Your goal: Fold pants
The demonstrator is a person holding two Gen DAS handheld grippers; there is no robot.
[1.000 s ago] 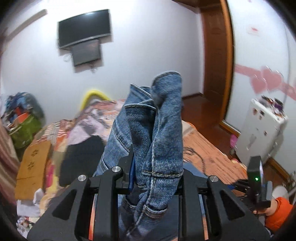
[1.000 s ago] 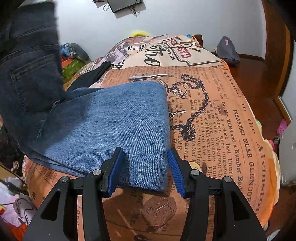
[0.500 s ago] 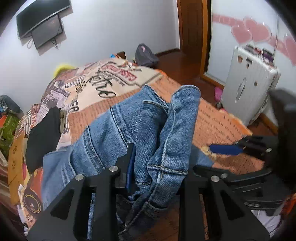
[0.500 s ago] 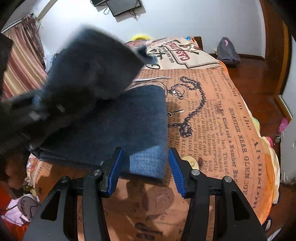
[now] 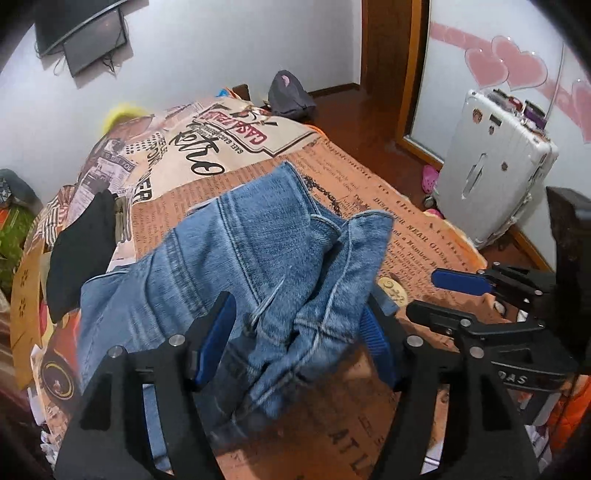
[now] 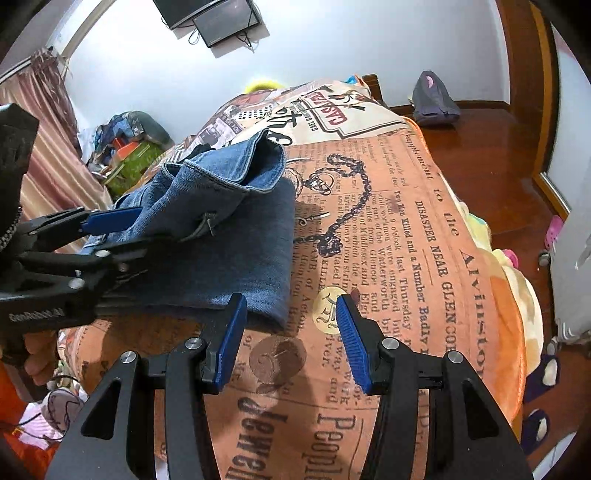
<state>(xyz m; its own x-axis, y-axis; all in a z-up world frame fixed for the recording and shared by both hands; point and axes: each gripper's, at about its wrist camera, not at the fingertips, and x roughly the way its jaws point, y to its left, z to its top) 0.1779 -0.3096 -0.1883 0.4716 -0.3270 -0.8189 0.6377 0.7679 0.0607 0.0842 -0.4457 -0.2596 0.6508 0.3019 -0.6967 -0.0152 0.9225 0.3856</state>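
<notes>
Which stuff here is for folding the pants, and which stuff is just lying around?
For the job:
- blue jeans
- left claw, opening, jeans between its fingers
- right claw, open, empty
- bed cover they lie on

Just lying about:
- white suitcase
- black cloth
- grey bag
- wall screen

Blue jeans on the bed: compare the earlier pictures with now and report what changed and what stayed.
The left gripper brought the jeans' waistband end down onto the folded legs on the bedspread. Its jaws are now opening, with denim still between them. The right gripper stayed open and empty near the fold's edge.
</notes>
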